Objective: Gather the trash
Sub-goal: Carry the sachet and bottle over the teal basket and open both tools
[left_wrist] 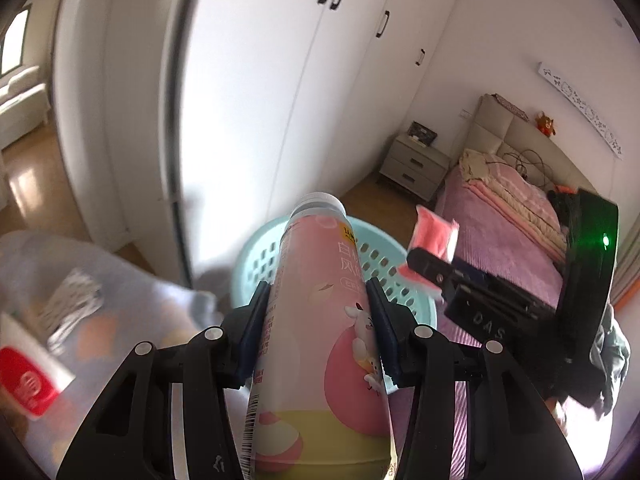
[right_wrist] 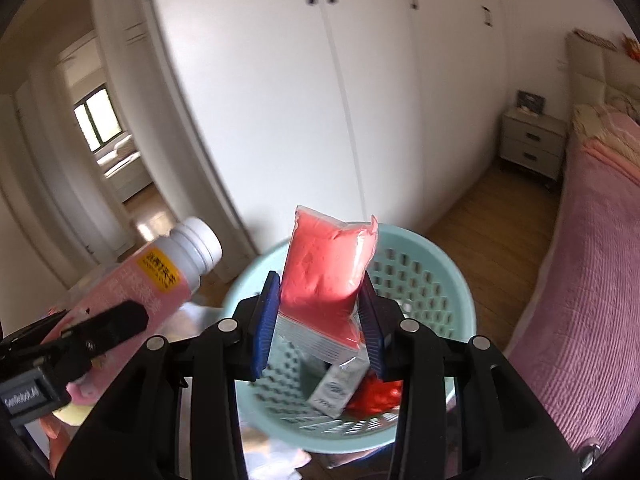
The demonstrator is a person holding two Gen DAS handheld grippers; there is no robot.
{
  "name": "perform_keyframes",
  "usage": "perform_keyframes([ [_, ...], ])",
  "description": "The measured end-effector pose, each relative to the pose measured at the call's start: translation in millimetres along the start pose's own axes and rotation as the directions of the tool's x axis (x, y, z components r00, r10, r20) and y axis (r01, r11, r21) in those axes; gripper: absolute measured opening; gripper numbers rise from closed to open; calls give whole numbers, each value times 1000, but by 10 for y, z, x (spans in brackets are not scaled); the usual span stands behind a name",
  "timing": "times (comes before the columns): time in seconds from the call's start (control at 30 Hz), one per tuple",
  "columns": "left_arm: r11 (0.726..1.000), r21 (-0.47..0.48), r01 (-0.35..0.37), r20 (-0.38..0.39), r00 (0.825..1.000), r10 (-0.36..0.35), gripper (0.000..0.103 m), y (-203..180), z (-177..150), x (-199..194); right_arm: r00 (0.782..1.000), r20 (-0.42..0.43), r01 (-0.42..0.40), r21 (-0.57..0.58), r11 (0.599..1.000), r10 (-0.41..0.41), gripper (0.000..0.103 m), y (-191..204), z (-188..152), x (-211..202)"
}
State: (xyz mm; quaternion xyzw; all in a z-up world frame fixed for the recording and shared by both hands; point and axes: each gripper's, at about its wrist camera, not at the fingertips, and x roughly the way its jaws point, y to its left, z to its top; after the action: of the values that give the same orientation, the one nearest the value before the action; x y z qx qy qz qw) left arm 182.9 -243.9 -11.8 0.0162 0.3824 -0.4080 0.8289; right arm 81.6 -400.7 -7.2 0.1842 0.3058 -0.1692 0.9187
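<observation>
Right gripper (right_wrist: pixel 318 312) clamping red packet (right_wrist: pixel 324 280) between blue pads (right_wrist: pixel 266 320), mint basket (right_wrist: pixel 456 280) just beyond and below, silver wrapper (right_wrist: pixel 334 390) and red scrap (right_wrist: pixel 378 394) inside it, left gripper (right_wrist: pixel 100 328) at left gripping pink bottle (right_wrist: pixel 160 284), wardrobe (right_wrist: pixel 320 100) behind.

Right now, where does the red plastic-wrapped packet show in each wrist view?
Left wrist view: the red plastic-wrapped packet sits right of centre, clamped in the right gripper, in front of the pink bed.
Right wrist view: the packet is at centre, between the blue pads.
Shared landmark: the light blue perforated plastic basket behind or under it.
</observation>
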Motion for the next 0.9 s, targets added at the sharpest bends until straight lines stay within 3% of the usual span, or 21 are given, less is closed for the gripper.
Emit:
perform_keyframes([
  [0.2,1000,-21,3,-61,998,-4,47,-57,110,566,997,-58,59,46,997,-56,35,-268,-15,221],
  [0.4,999,-43,-16,-99,995,11,47,-8,126,896,989,-120,87,47,995,-81,36,-335,-48,409],
  [0.53,998,-54,-21,-78,997,17,58,77,120,808,987,-134,93,58,994,-84,38,-320,-50,484],
  [0.63,998,-60,-22,-60,998,19,58,140,112,661,986,-145,89,76,993,-77,54,-326,-61,515],
  [0.9,993,-109,-40,5,999,41,58,357,-23,116,990,-127,70,75,995,-61,55,-254,-122,406],
])
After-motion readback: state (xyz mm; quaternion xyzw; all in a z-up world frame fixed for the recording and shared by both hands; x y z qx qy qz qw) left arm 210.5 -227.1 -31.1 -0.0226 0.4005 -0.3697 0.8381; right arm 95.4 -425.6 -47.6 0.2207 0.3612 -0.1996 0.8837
